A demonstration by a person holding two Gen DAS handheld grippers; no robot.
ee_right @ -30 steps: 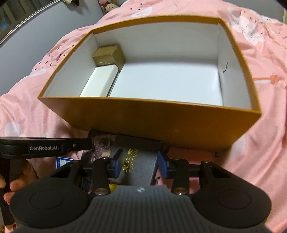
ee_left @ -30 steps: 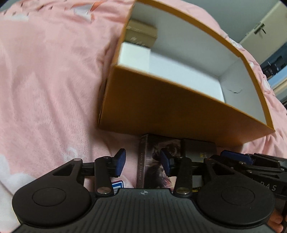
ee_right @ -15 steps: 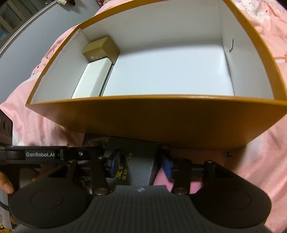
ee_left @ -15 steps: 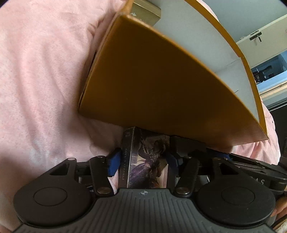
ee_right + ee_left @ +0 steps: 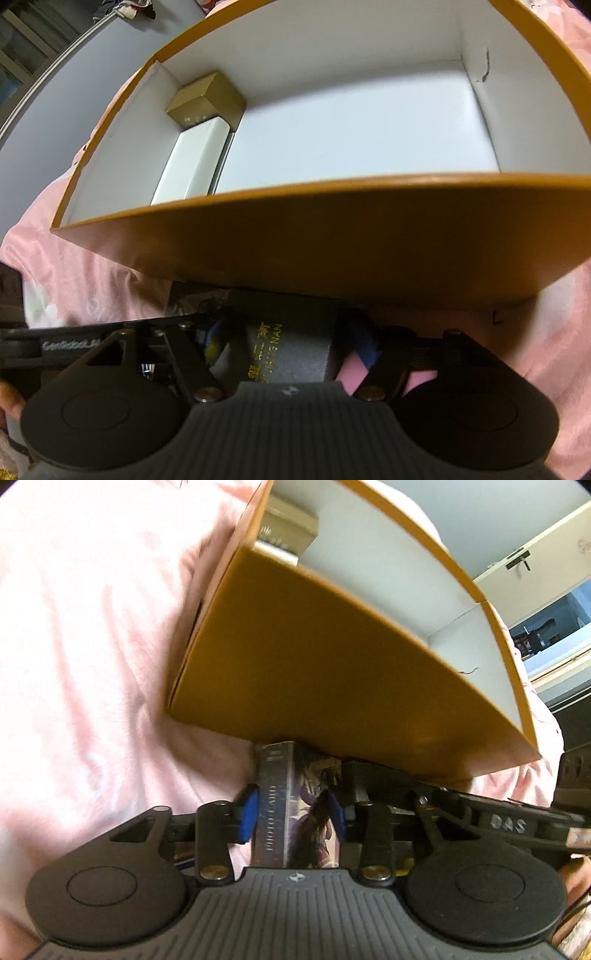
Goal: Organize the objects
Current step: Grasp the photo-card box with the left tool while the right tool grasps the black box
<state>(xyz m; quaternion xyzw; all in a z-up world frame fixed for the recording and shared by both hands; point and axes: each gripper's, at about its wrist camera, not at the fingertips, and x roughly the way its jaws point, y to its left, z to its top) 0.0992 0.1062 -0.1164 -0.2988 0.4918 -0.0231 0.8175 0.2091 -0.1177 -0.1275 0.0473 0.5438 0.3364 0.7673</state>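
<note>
A large orange box (image 5: 332,657) with a white inside lies open on the pink bedspread; it also shows in the right wrist view (image 5: 332,236). Inside at its left stand a small gold box (image 5: 207,98) and a white box (image 5: 188,162). My left gripper (image 5: 291,810) is shut on a printed card box (image 5: 295,812) just in front of the orange box's near wall. My right gripper (image 5: 288,345) is shut on a dark grey box with gold lettering (image 5: 284,347), right beside the left gripper's box.
Pink bedspread (image 5: 92,646) surrounds the orange box. A cabinet with a latch (image 5: 517,561) stands beyond at the far right. A grey wall (image 5: 55,92) lies to the left in the right wrist view. Most of the orange box's floor (image 5: 362,122) is bare.
My left gripper has come down and closed on the printed card box. My right gripper has closed in on the grey box. Both have drawn nearer to the orange box's near wall.
</note>
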